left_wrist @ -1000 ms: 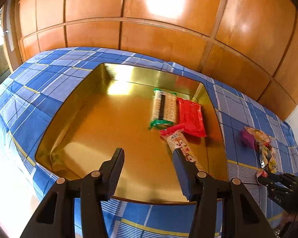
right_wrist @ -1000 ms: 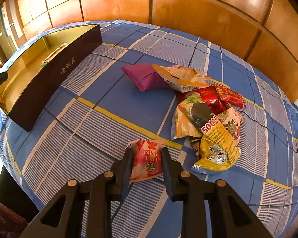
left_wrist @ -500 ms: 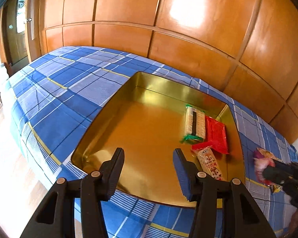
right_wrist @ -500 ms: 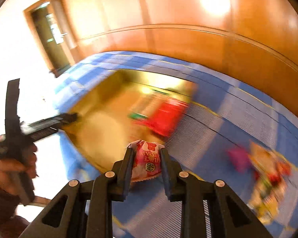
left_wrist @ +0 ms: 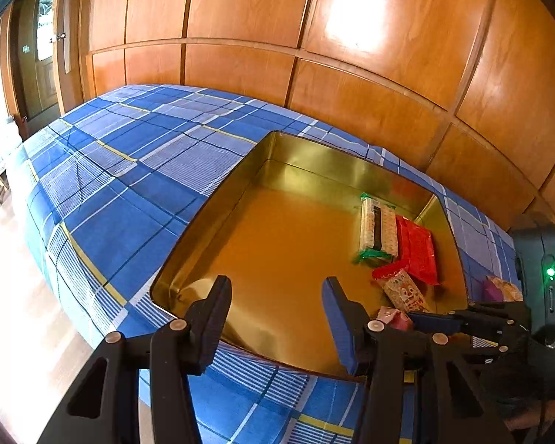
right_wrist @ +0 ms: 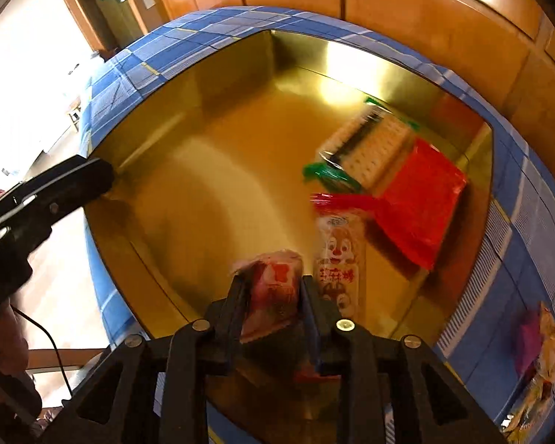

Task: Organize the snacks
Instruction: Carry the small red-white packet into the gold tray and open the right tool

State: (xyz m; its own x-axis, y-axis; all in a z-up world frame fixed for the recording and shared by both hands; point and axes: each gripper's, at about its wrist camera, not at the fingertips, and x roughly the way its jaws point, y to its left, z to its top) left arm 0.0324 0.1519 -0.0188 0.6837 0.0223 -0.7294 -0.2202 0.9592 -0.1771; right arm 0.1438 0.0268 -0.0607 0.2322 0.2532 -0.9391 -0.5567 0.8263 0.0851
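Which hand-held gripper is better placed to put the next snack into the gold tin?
Right. The right hand-held gripper is shut on the pink snack packet, over the gold tin. The left hand-held gripper is open and holds nothing.

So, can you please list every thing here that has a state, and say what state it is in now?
left gripper: open, holding nothing
right gripper: shut on the pink snack packet, above the tin
gold tin: open, no lid on it
cracker packet: lying flat in the tin
red packet: lying flat in the tin
squirrel packet: lying flat in the tin
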